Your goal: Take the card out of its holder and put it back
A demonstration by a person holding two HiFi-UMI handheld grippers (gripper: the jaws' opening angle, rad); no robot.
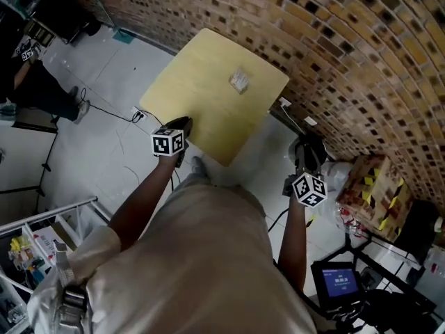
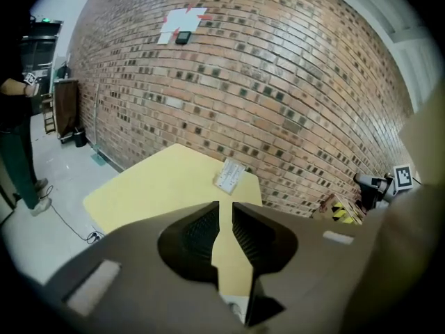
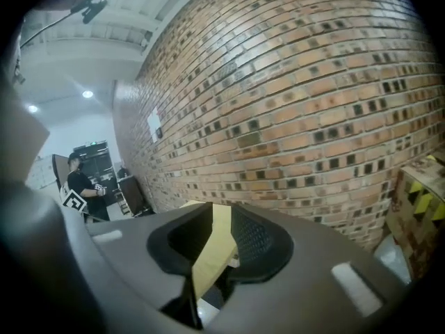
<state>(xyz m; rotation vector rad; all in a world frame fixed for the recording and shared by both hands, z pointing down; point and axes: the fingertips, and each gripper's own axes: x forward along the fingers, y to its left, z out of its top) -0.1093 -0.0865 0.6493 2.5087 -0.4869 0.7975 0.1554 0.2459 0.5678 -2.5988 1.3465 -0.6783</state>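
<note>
The card holder (image 1: 240,81), a small clear sleeve with a pale card in it, lies on the far part of the yellow table (image 1: 201,96). In the left gripper view the card holder (image 2: 229,175) shows beyond the jaws. My left gripper (image 1: 182,124) hovers at the table's near edge. It (image 2: 224,211) is open by a narrow gap with nothing in it. My right gripper (image 1: 309,145) is off the table's right side, over the floor. It (image 3: 221,216) is open and empty too, and the table (image 3: 213,245) shows through the gap.
A brick wall (image 1: 334,40) runs behind the table. A cardboard box with yellow-black tape (image 1: 374,186) and bags sit on the floor at right, with a small screen (image 1: 337,281) nearer. A person (image 1: 31,82) stands far left. A cable (image 1: 111,110) crosses the floor.
</note>
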